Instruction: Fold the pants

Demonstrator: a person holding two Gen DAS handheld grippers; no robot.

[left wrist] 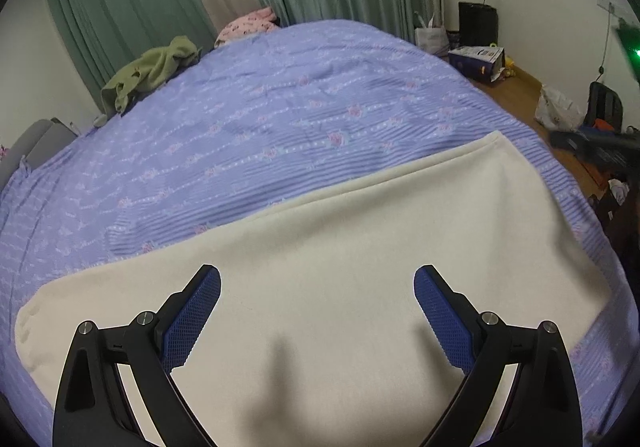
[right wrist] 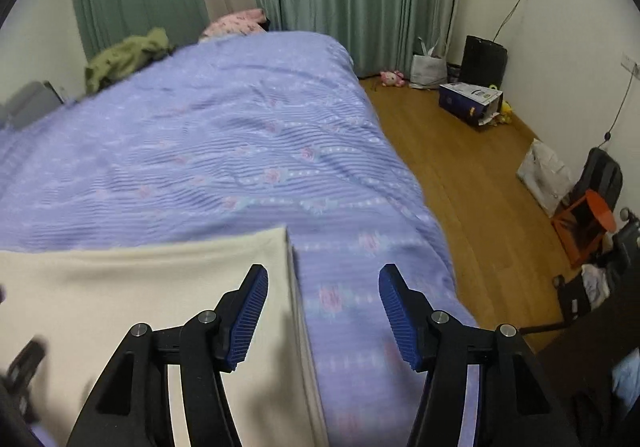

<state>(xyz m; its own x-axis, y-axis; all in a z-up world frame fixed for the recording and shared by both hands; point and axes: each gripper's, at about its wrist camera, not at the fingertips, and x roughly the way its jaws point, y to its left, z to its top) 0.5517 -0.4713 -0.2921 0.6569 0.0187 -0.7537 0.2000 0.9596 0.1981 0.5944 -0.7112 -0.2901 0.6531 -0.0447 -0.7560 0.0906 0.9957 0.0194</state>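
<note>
Cream pants [left wrist: 340, 255] lie flat and folded on the purple bedspread [left wrist: 260, 107], a long pale rectangle. My left gripper [left wrist: 317, 279] is open and empty, hovering over the middle of the pants. In the right wrist view the pants [right wrist: 140, 287] fill the lower left, their right edge running down between the fingers. My right gripper [right wrist: 323, 279] is open and empty above that right edge, one finger over the pants, the other over the bedspread [right wrist: 240, 151].
A green garment [left wrist: 152, 67] and a pink one [left wrist: 248, 25] lie at the bed's far side by green curtains. The wooden floor [right wrist: 460, 175] to the right holds bags, a blue box [right wrist: 472, 101], a black bin and an orange object [right wrist: 584, 223].
</note>
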